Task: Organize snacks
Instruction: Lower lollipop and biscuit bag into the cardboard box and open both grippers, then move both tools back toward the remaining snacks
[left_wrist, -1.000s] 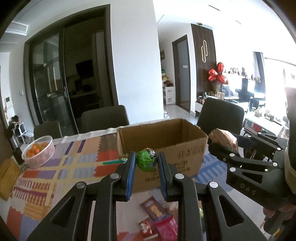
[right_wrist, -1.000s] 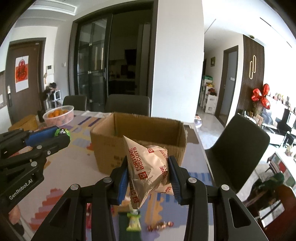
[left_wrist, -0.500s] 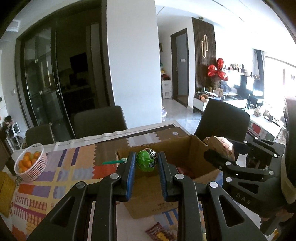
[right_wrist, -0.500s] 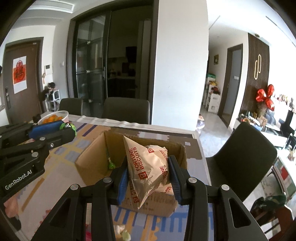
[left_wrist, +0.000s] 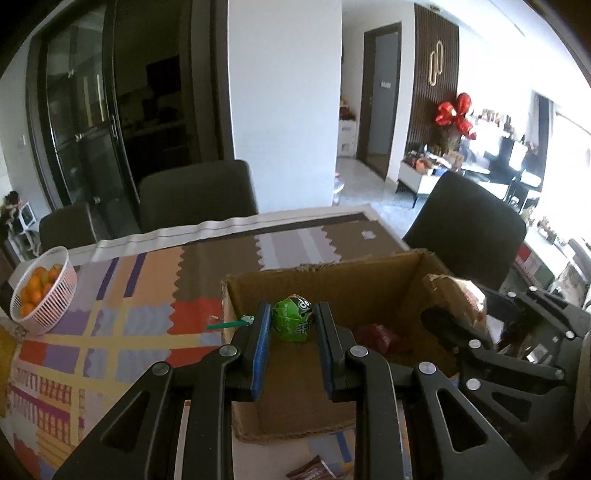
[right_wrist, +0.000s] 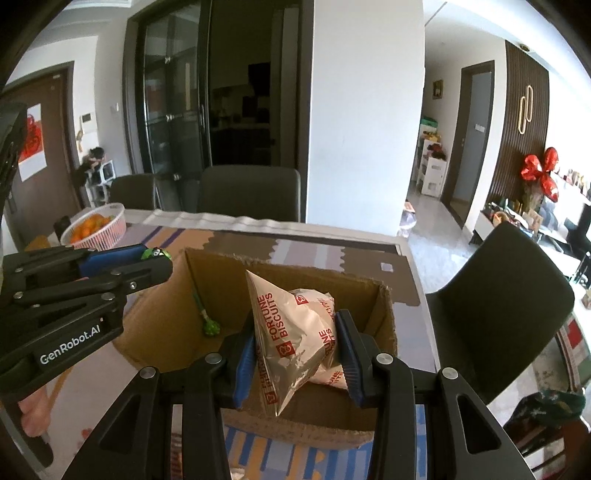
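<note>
An open cardboard box (left_wrist: 332, 273) stands on the patterned table; it also shows in the right wrist view (right_wrist: 386, 314). My left gripper (left_wrist: 291, 326) is shut on a green lollipop (left_wrist: 292, 323) with a green stick, held over the box's left part. My right gripper (right_wrist: 297, 339) is shut on a silver Fortune Biscuits bag (right_wrist: 291, 332), held over the box's right part. In the right wrist view a green lollipop (right_wrist: 211, 326) lies inside the box. In the left wrist view a red packet (left_wrist: 376, 338) lies inside the box.
A white basket of oranges (left_wrist: 40, 291) stands at the table's left edge. Dark chairs (left_wrist: 195, 199) stand behind and right (right_wrist: 498, 306) of the table. Loose snack packets (left_wrist: 314, 470) lie on the table in front of the box.
Both grippers have risen and moved forward over the box, so I now look down into it. Both keep their hold.
</note>
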